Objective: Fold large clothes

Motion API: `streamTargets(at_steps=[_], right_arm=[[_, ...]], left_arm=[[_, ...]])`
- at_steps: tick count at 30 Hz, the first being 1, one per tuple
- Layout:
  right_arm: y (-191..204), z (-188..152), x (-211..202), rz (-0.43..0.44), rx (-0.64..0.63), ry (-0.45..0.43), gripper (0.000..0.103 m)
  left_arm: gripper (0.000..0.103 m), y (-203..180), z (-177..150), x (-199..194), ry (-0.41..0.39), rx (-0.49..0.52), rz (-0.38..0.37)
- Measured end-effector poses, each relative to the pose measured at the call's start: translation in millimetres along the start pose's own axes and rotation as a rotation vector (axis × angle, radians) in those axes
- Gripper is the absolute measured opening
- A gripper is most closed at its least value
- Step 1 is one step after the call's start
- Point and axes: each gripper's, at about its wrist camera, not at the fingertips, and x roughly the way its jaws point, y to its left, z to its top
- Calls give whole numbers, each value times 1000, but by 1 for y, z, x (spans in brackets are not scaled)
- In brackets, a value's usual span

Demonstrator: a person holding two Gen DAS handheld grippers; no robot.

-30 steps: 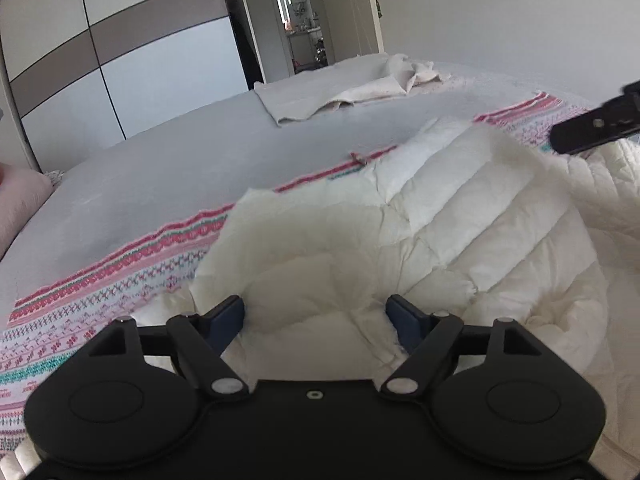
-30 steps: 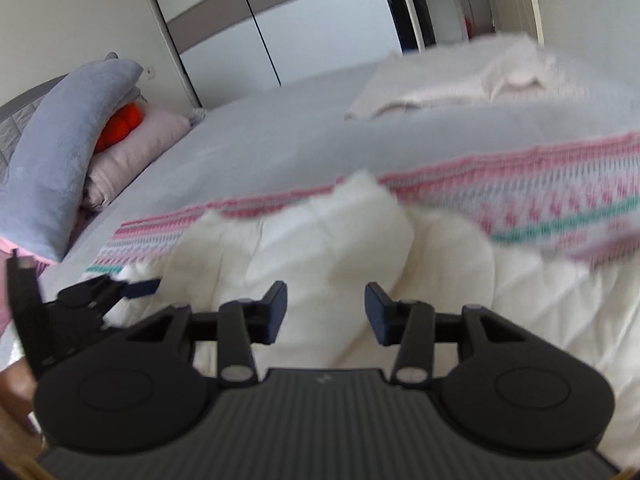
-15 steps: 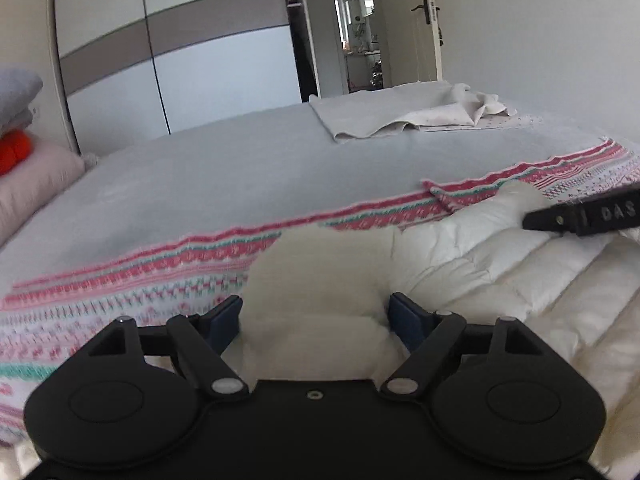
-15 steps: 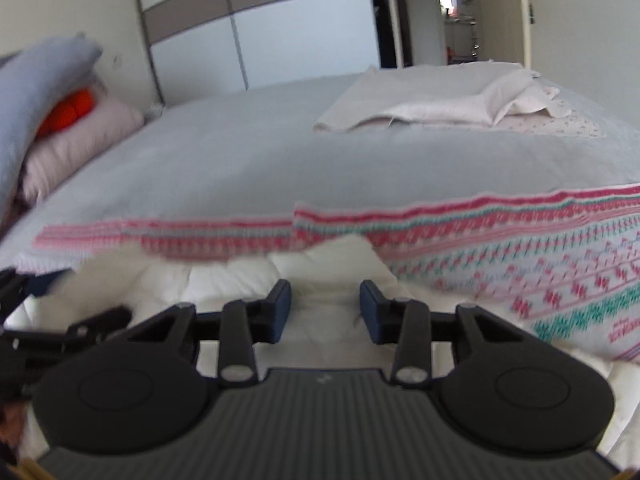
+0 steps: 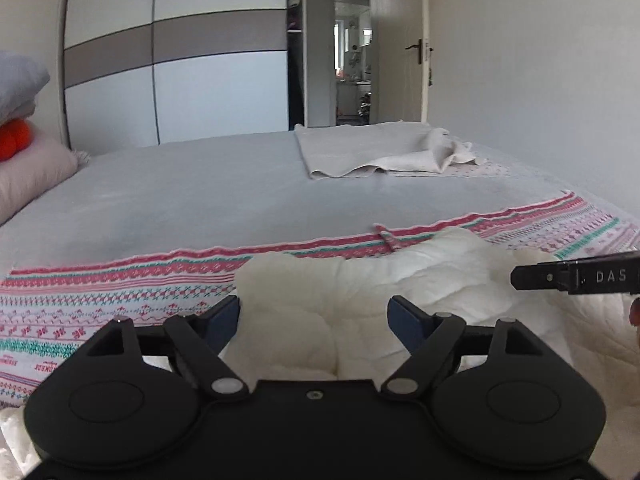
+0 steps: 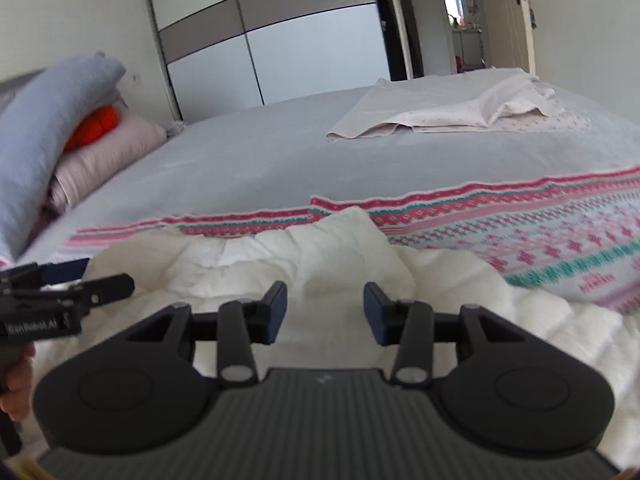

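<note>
A white quilted padded garment (image 5: 360, 300) lies on the near part of the bed, over a pink and green patterned cloth (image 5: 100, 292). It also shows in the right wrist view (image 6: 320, 256). My left gripper (image 5: 314, 316) is open, its jaws wide apart on either side of a raised fold of the garment. My right gripper (image 6: 325, 310) is open too, with the white fabric between and below its jaws. Each gripper shows at the edge of the other's view: the right one (image 5: 576, 278) and the left one (image 6: 68, 292).
A grey bed sheet (image 5: 200, 192) spreads beyond. A folded beige cloth (image 5: 380, 152) lies at the far right of the bed. Pillows and an orange object (image 6: 92, 124) sit at the left. A wardrobe (image 5: 180, 60) and an open doorway (image 5: 352, 60) stand behind.
Both grippers have dropped lower and tilted up toward the room. The garment has gone from raised and spread to bunched low on the bed. Both pairs of jaws stay open.
</note>
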Motion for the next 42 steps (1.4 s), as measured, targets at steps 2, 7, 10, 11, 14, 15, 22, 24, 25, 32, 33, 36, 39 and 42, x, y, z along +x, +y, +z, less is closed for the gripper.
streamTargets(at_steps=[2, 7, 10, 11, 14, 15, 22, 24, 25, 32, 33, 36, 39, 42], right_arm=[[-7, -4, -24, -18, 11, 16, 42], [-36, -21, -98, -117, 73, -7, 75], [-63, -29, -140, -186, 144, -25, 84], [-73, -33, -155, -211, 173, -45, 89], [-103, -45, -191, -281, 259, -93, 95], [-112, -50, -200, -308, 283, -102, 96], [-166, -74, -222, -477, 468, -99, 98], [-174, -81, -221, -513, 480, -91, 99], [-177, -83, -219, -524, 487, -79, 99], [-212, -109, -217, -559, 637, -91, 99], [-215, -109, -217, -567, 634, -116, 99], [-228, -107, -212, -590, 610, -172, 98], [-253, -107, -208, -593, 660, -236, 89], [-273, -105, -207, -618, 717, -281, 32]], left_arm=[[79, -17, -3, -7, 7, 35, -27], [84, -39, -37, 20, 186, 110, 12], [82, -33, -26, 5, 186, 4, 14], [83, -31, -21, -4, 171, -34, 0], [90, -26, -14, -32, 134, -104, 6], [91, -26, -13, -42, 129, -116, 6], [102, -32, -22, -107, 146, -181, 92], [103, -35, -28, -125, 161, -193, 103], [103, -37, -31, -133, 174, -191, 103], [103, -56, -62, -171, 151, -257, 110], [103, -57, -69, -175, 136, -272, 112], [103, -58, -88, -177, 118, -305, 110], [103, -57, -90, -173, 137, -317, 90], [103, -52, -90, -174, 119, -351, 78]])
